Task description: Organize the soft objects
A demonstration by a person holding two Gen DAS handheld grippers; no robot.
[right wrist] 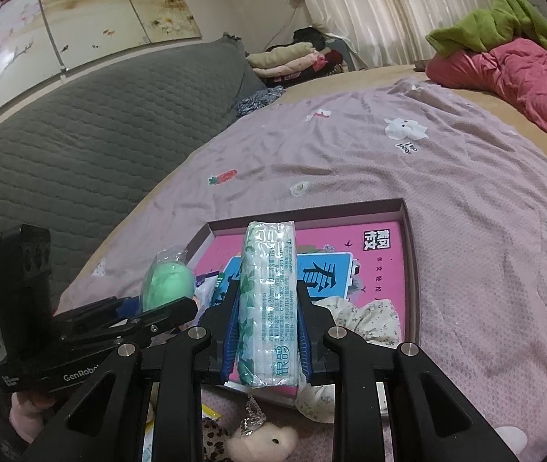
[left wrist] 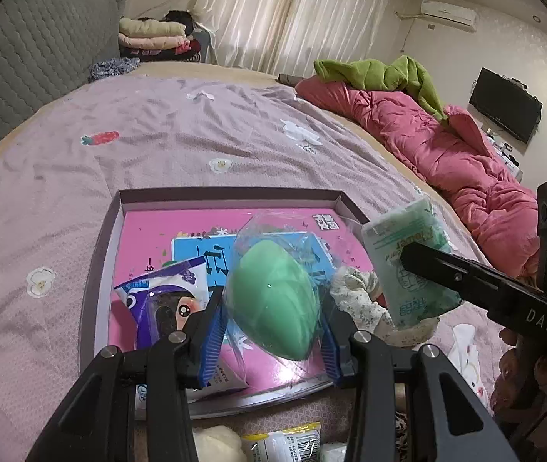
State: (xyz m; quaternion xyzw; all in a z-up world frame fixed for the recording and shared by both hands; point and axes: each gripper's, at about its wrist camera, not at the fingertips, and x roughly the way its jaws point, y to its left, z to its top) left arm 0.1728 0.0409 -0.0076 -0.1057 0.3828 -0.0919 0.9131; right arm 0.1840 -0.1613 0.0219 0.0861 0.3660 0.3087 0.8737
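Two tools hang over one shallow tray (left wrist: 231,193) lying on the bed (left wrist: 158,146). The left tool (left wrist: 271,319) is clenched on one green sponge (left wrist: 271,300) wrapped in clear film; the right tool (right wrist: 269,331) is clenched on one tissue pack (right wrist: 269,300), stood on edge between its blue pads.

In the left view the tissue pack (left wrist: 404,258) sits at three o'clock of the sponge, with "DAS" printed on the right tool's arm. In the right view the sponge (right wrist: 167,283) sits at nine o'clock of the pack, and the left tool's body reads "GenRobo", the rest cut off.

The tray floor carries a pink and blue printed sheet with Chinese characters. In the tray lie one purple-and-white packet (left wrist: 165,296) and one floral cloth (left wrist: 358,292), both partly hidden behind the tools. The tissue pack's small print is too fine to read.

At six o'clock, below the tray, a pink plush toy (right wrist: 269,439) and a barcoded packet (left wrist: 285,442) show only in part.
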